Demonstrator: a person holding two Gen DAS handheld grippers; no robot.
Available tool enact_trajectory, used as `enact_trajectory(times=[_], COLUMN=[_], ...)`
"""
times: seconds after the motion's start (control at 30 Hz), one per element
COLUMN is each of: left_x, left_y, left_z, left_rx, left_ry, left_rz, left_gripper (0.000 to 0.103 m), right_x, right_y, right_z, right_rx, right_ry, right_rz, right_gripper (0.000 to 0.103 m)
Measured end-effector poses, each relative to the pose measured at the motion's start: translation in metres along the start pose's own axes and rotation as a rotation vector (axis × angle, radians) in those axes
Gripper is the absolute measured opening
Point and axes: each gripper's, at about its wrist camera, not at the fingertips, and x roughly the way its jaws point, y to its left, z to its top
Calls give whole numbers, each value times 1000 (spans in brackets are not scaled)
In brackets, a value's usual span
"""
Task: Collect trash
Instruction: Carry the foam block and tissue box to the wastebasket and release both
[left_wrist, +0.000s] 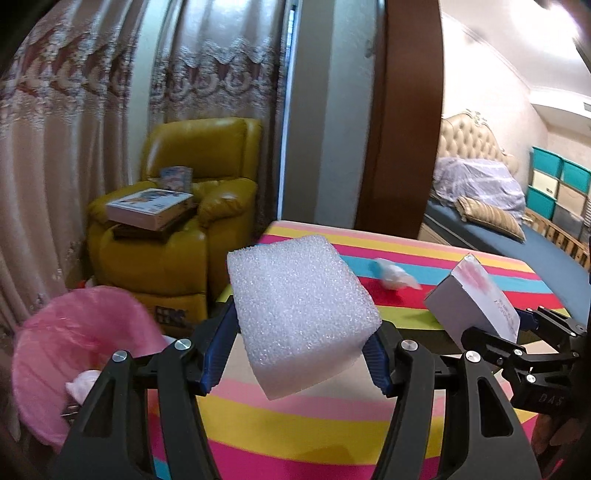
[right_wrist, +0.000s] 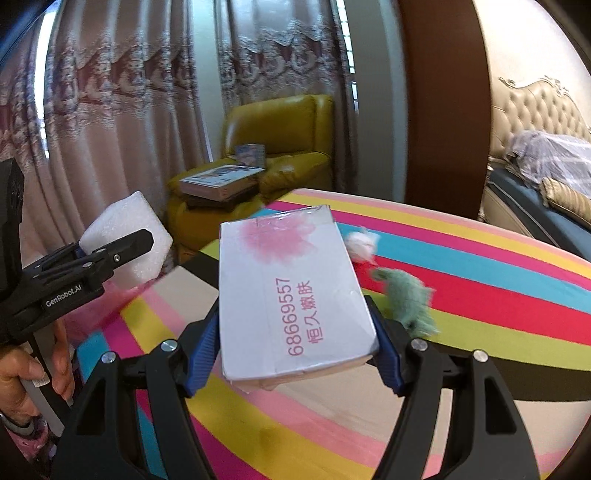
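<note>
My left gripper (left_wrist: 295, 354) is shut on a white foam block (left_wrist: 299, 310) and holds it above the striped table (left_wrist: 295, 435). It also shows in the right wrist view (right_wrist: 122, 254), holding the foam block (right_wrist: 129, 221) at the left. My right gripper (right_wrist: 295, 350) is shut on a white cardboard box (right_wrist: 291, 291) with pink print, held above the table (right_wrist: 480, 295); the box also shows in the left wrist view (left_wrist: 472, 306). A crumpled white wad (left_wrist: 395, 275) and a green fuzzy scrap (right_wrist: 406, 295) lie on the table. A bin with a pink bag (left_wrist: 74, 343) stands at lower left.
A yellow armchair (left_wrist: 184, 206) with books (left_wrist: 151, 208) stands behind the bin, in front of curtains (left_wrist: 74, 129). A bed (left_wrist: 498, 221) and teal storage boxes (left_wrist: 557, 192) are at the right, past a dark door frame (left_wrist: 402, 129).
</note>
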Motion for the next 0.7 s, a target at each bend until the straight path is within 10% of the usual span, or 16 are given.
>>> enact_trajectory(times=[0.7], left_x=[-63], left_y=[178], left_z=[-6], left_rx=[-88], left_ry=[31], left_rz=[203], left_gripper=[59], right_x=[70], right_y=[163], right_z=[45], right_rx=[-133], right_ry=[24], right_rz=[264], right_gripper=[69])
